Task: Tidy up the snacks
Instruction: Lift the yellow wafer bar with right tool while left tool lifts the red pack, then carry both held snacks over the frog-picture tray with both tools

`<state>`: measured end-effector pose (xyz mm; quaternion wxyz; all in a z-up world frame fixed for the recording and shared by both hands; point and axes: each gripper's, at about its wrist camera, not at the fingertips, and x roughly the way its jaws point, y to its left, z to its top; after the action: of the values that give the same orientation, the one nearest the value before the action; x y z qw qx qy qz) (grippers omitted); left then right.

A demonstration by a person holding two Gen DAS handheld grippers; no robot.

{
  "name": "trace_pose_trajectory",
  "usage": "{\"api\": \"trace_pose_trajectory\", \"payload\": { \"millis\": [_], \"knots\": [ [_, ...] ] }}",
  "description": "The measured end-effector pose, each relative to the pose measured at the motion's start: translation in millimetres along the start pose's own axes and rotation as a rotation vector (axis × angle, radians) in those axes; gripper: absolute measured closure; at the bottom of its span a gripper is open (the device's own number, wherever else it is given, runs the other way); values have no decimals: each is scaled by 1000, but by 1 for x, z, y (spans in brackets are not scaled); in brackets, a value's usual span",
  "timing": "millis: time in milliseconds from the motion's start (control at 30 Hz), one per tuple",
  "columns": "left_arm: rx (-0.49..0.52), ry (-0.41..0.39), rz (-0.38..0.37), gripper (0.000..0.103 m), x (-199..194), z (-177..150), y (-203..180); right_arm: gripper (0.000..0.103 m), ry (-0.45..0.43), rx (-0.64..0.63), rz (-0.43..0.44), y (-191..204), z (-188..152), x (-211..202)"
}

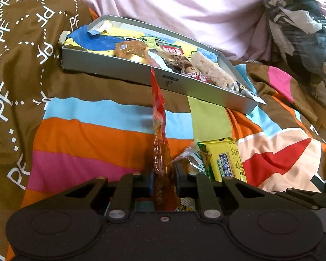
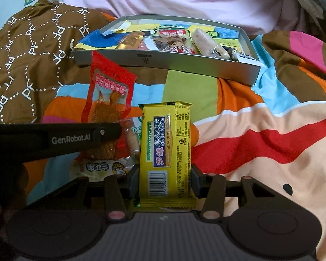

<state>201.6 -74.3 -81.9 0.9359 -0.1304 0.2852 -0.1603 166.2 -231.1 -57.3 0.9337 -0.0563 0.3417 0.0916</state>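
Left claw pinches the red packet edgewise; right claw clasps our yellow packet (both presumably bound for the tray).

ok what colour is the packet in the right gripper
Yellow, with a dark blue label panel and green edge trim. The packet shows best in the right wrist view.

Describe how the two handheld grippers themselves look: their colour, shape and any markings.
Both grippers are black. The left gripper and right gripper each show two round discs on a flat base, angled linkage bars with round metal pivot pins, and two short dark fingers. Seen from the right wrist view, the left gripper's side carries white "GenRobot.AI" lettering. No cables or sleeves are visible.
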Motion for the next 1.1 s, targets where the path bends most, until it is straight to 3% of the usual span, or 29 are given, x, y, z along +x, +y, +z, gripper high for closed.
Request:
{"api": "trace_pose_trajectory", "payload": {
  "millis": [300, 633, 900, 1100],
  "knots": [
    [7, -32, 9, 88, -5, -1, -1, 52, -21, -21, -3, 1, 1, -1],
    [52, -89, 59, 90, -20, 4, -9, 52, -125, -191, -97, 21, 2, -11],
    [34, -164, 95, 90, -36, 23, -14, 52, -224, -180, -115, 15, 13, -23],
    [8, -203, 104, 90, -42, 51, -18, 52, -303, -168, -78, 7, 33, -24]
  ]
}}
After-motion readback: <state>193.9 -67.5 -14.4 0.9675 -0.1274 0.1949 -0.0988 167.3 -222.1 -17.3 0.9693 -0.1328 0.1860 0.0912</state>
